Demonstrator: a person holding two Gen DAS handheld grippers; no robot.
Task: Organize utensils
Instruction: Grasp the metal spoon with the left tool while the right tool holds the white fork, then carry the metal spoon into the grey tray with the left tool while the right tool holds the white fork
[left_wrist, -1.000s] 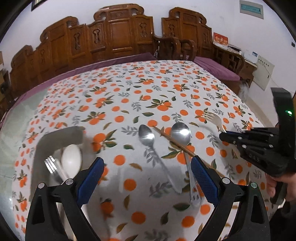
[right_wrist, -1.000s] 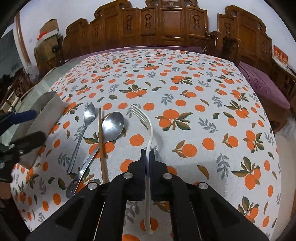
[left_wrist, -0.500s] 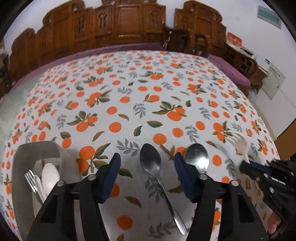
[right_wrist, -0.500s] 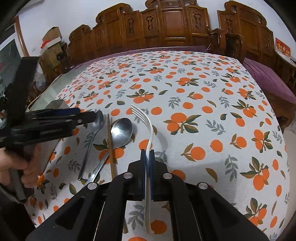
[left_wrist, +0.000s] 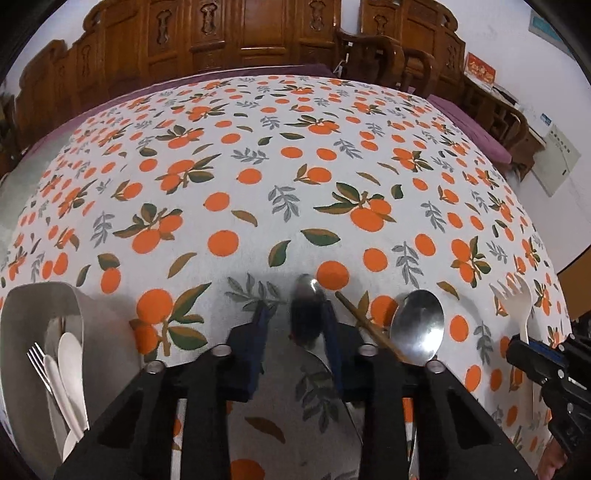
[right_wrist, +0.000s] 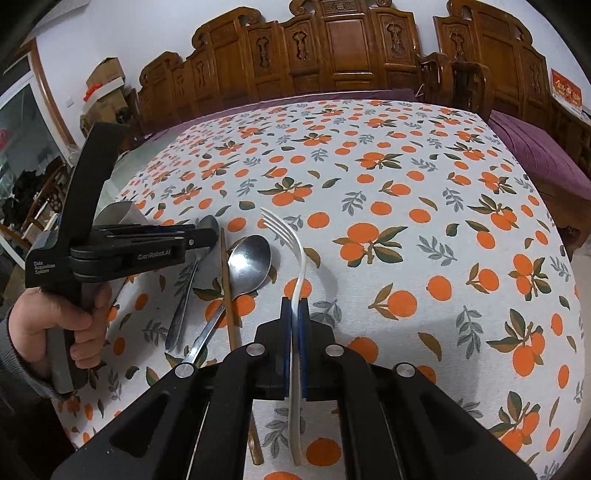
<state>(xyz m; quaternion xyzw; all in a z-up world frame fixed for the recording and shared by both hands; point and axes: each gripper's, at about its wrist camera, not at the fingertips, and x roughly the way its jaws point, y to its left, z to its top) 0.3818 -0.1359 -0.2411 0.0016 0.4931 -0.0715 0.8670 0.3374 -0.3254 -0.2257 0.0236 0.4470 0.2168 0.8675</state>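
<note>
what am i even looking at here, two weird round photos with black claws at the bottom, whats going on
No robot: a person's hand holds a two-finger gripper, one in each hand, and each round photo comes from a camera on one of them. The right gripper is shut on a white plastic fork. The left gripper has just been closing around the small metal spoon. Beside it on the orange-print tablecloth lie a chopstick and a larger spoon. A grey holder already contains utensils.
</note>
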